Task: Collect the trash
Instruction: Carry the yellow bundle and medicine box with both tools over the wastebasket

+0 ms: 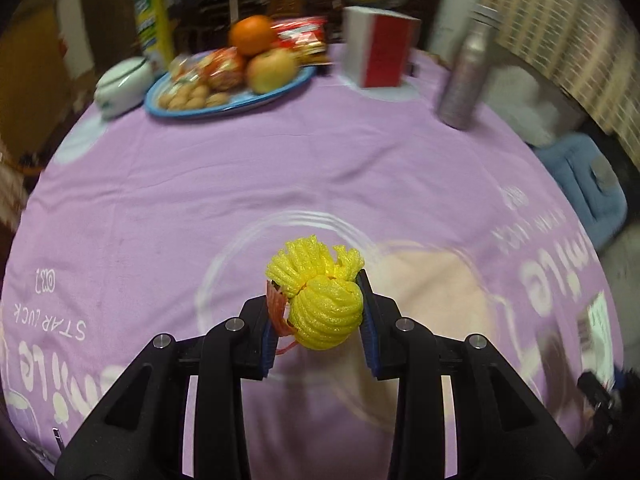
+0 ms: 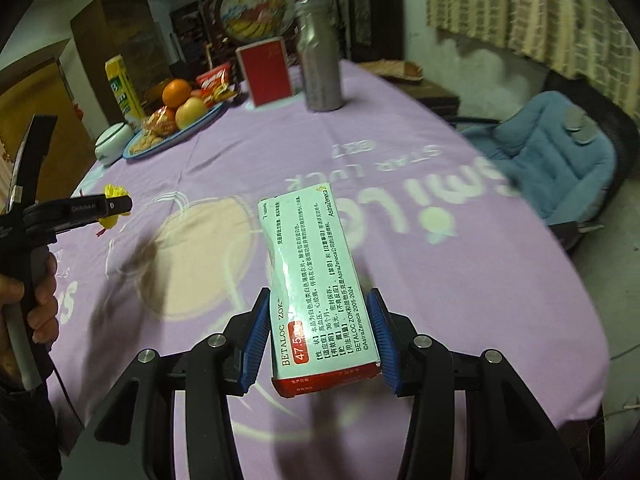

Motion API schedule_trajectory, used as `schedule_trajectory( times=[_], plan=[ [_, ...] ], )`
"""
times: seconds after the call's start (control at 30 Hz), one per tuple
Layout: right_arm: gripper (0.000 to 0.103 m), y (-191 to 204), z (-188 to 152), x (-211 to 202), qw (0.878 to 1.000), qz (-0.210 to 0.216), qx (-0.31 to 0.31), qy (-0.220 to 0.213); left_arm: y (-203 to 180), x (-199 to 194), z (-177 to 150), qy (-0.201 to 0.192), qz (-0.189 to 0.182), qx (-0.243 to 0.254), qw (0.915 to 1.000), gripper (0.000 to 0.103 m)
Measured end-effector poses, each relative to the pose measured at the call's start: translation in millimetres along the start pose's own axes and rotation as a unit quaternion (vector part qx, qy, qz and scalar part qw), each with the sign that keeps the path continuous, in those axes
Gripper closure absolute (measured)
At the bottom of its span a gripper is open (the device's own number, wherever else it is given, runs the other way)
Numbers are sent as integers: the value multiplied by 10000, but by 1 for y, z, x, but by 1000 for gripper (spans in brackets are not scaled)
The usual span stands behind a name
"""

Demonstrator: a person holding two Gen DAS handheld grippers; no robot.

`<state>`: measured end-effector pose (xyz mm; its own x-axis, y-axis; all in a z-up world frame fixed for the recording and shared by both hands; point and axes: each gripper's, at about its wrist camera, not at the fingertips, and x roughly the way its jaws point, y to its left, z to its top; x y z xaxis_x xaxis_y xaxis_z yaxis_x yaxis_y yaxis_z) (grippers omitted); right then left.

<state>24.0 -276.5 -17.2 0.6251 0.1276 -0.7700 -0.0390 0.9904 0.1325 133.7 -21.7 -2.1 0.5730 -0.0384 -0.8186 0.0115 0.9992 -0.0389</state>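
I have the crumpled yellow foam fruit net (image 1: 326, 308) pinched between my left fingers (image 1: 269, 344), a scrap of red-orange netting (image 1: 280, 316) squeezed in with it on the left pad. It is clear of the lilac printed cloth covering the desk (image 1: 280, 168), hanging above the pale round motif near the middle. From the right wrist view the same yellow wad (image 2: 112, 210) shows poking out above and below the left gripper (image 2: 114, 205), off to my left and farther out over the cloth.

In my right fingers (image 2: 384, 340) sits the mint-green and red cardboard medicine carton (image 2: 320, 292). Its long axis runs straight forward along the fingers, tilting slightly left at the far end, and the pads clamp its two long sides near the red end closest to the camera. Most of its length overhangs beyond the fingertips, also lifted off the cloth.

So both hands are loaded and both loads point away from me. I see no bin or bag in either view, so I judge the coming move is a carry to a drop spot somewhere out of frame. The carton's forward overhang is what I would watch when swinging.

Farther back stand a grey metal bottle (image 2: 320, 76), a red and white box (image 2: 266, 72), a blue plate of fruit and snacks (image 2: 200, 120) and a small white lidded bowl (image 2: 114, 140). None of these looks like trash to me.
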Motion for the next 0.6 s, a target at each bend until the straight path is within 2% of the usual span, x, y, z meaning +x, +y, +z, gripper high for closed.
schedule_trajectory(
  times=[0.1, 0.23, 0.4, 0.6],
  plan=[
    [55, -23, -17, -17, 9995, 29, 272, -125, -40, -16, -18, -114, -223, 532, 9983, 68],
    [55, -45, -38, -29, 9983, -97, 524, -245, -76, -36, -30, -346, -295, 1014, 9938, 68],
    [55, -68, -61, -35, 9969, -221, 718, -220, -107, -57, -45, -609, -424, 1371, 9878, 68],
    [55, -91, -85, -47, 9942, -279, 991, -297, -142, -61, -66, -570, -540, 1829, 9800, 68]
  ],
)
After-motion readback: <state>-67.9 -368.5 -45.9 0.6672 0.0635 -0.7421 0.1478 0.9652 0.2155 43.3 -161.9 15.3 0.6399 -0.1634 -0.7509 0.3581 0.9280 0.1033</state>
